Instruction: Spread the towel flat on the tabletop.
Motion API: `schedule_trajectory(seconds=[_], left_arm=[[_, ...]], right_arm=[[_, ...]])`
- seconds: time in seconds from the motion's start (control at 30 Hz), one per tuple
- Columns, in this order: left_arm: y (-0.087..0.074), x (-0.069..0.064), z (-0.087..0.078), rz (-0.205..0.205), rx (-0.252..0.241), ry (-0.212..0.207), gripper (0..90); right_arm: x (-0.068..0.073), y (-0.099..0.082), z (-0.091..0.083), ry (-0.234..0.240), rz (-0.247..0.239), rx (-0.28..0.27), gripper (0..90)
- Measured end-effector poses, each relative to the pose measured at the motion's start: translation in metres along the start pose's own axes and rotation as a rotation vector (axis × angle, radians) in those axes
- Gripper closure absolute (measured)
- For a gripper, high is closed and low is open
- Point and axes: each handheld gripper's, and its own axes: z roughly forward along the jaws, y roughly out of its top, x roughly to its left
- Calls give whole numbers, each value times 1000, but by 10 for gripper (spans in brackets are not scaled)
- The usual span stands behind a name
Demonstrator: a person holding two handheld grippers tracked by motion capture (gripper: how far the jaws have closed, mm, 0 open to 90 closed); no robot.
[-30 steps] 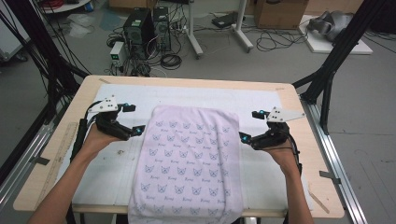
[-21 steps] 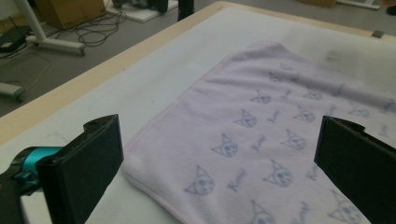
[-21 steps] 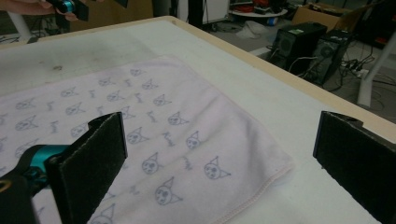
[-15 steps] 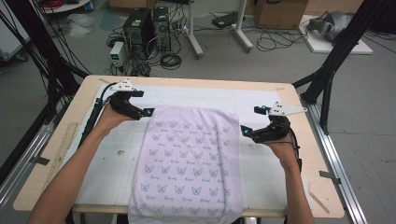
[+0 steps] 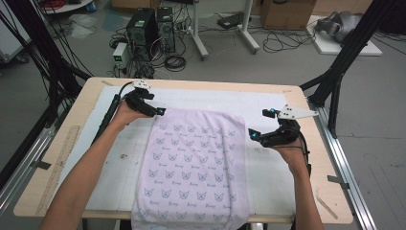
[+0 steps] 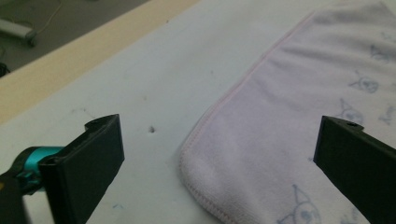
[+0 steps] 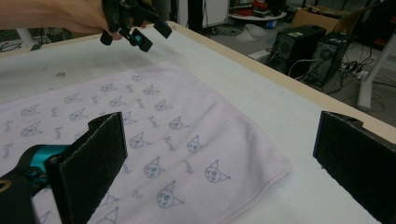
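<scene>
A pale pink towel point(image 5: 196, 163) printed with small cat faces lies flat on the white mat, its near end hanging over the table's front edge. My left gripper point(image 5: 158, 111) hovers at the towel's far left corner, open. Its jaws have just been closing a little, and the towel corner point(image 6: 303, 116) lies on the mat below the gap point(image 6: 219, 168), untouched by the pads. My right gripper point(image 5: 261, 124) is held open at the towel's far right corner point(image 7: 140, 121), with nothing gripped point(image 7: 219, 163). The left gripper point(image 7: 140, 35) also shows across the towel in the right gripper view.
A white mat point(image 5: 215, 98) covers most of the wooden table point(image 5: 287, 91). A ruler point(image 5: 60, 158) lies along the left edge. Black frame poles point(image 5: 344, 57) stand at both far corners. Computer towers point(image 5: 153, 26) and cables sit on the floor beyond.
My left hand has moved away from me along the towel's left edge, from its side to its far left corner. The right hand has stayed put.
</scene>
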Motion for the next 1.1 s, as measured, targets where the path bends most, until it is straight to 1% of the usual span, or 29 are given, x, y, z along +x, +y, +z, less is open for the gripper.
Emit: schedule_trajectory(seconds=[0.07, 0.1, 0.13, 0.17, 0.2, 0.23, 0.37, 0.4, 0.47, 0.5, 0.57, 0.67, 0.73, 0.77, 0.83, 0.9, 0.93, 1.0, 1.1], left_arm=[[-2, 1, 4, -3, 10, 0, 114], [-3, 2, 6, -5, 17, 4, 146], [-4, 2, 7, -4, 19, 10, 184], [-4, 1, 9, 6, 24, 17, 236], [-5, 1, 11, 14, 35, 20, 269], [-5, 1, 12, 9, 37, 17, 290], [-8, 3, 16, -28, 66, 42, 348], [-9, 4, 16, -38, 69, 42, 353], [-9, 5, 15, -72, 71, 44, 378], [-9, 5, 14, -78, 72, 45, 387], [-9, 4, 14, -72, 78, 40, 446], [-9, 2, 16, -56, 108, 60, 530], [-9, 1, 17, -64, 119, 67, 587], [-9, 0, 18, -54, 123, 68, 631], [-8, -2, 19, -48, 137, 75, 711], [-7, -4, 19, -43, 136, 85, 815], [-7, -4, 19, -37, 135, 86, 846], [-6, -5, 19, -21, 144, 95, 857], [-6, -6, 18, -27, 141, 104, 863]], right_arm=[[1, 0, 0, 2, 4, 7, 18], [1, 0, 1, 2, -3, 1, 19], [1, 0, 1, 4, 1, 6, 18], [2, 1, 1, 2, -1, 8, 19], [2, 0, 1, 7, 1, 10, 19], [2, 0, 1, 6, -2, 11, 19], [3, 1, 0, 6, -7, 12, 18], [4, 1, 0, 8, -5, 14, 19], [4, 1, 0, 8, -12, 15, 19], [4, 1, 1, 14, -8, 16, 19], [4, 2, 1, 10, -15, 14, 19], [5, 2, 3, 17, -9, 20, 19], [6, 2, 3, 16, -8, 22, 19], [6, 2, 3, 16, -8, 22, 19], [5, 1, 3, 17, -7, 22, 19], [5, 1, 3, 12, -7, 19, 19], [5, 1, 2, 13, -7, 19, 19], [5, 1, 2, 11, -3, 20, 19], [4, 1, 3, 7, -2, 21, 19]])
